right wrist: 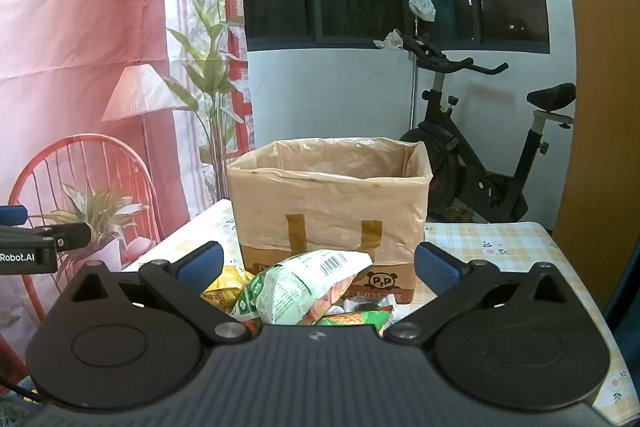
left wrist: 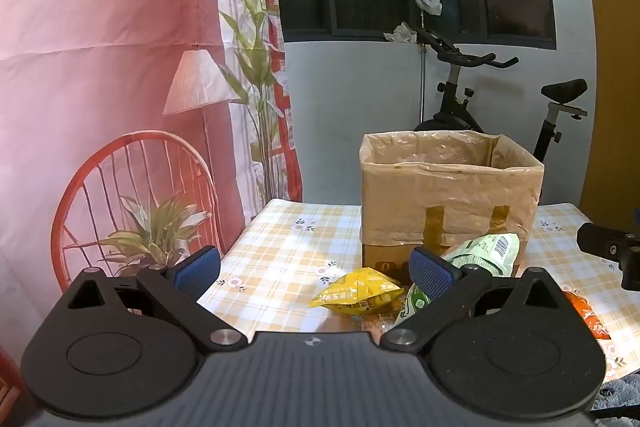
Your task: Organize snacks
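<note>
A cardboard box (left wrist: 448, 195) lined with a tan plastic bag stands on the checked table (left wrist: 280, 251); it also shows in the right wrist view (right wrist: 332, 199). Snack packets lie in front of it: a yellow packet (left wrist: 356, 293), a green and white bag (left wrist: 484, 251) and an orange packet (left wrist: 592, 315). In the right wrist view the green and white bag (right wrist: 296, 287) lies on top of the pile, with the yellow packet (right wrist: 226, 287) at its left. My left gripper (left wrist: 316, 271) is open and empty above the yellow packet. My right gripper (right wrist: 316, 269) is open and empty above the pile.
An exercise bike (right wrist: 480, 155) stands behind the table by the dark window. A pink printed backdrop (left wrist: 100, 67) hangs at the left. The right gripper's body (left wrist: 612, 247) shows at the right edge of the left wrist view; the left gripper's body (right wrist: 32, 243) shows at the left of the right wrist view.
</note>
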`<state>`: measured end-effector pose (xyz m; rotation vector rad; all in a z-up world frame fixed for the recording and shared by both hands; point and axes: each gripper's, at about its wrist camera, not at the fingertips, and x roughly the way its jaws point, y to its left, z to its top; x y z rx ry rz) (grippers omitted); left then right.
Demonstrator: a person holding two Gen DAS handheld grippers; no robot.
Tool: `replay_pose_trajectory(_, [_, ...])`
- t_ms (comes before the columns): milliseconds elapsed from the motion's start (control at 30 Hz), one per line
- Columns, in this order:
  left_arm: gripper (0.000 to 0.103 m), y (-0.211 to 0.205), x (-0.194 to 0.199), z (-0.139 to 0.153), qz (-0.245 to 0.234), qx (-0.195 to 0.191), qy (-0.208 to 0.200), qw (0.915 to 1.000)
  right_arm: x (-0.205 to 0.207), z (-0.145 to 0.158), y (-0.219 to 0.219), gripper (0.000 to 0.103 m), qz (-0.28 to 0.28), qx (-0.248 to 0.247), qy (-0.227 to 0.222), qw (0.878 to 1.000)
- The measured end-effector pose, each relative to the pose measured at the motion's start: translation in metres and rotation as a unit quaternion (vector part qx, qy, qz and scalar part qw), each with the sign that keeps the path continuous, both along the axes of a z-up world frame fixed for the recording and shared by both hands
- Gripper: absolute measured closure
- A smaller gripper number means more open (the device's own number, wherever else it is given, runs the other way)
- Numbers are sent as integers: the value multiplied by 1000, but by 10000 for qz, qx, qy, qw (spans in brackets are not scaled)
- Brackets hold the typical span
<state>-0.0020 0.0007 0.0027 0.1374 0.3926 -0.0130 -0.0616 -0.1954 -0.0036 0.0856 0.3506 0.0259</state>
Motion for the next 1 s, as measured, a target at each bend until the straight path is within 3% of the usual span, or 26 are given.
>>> replay_pose_trajectory(1000, [1, 0, 0, -1, -5, 13, 7, 10000, 0, 1, 1, 0, 21, -12, -11, 10000])
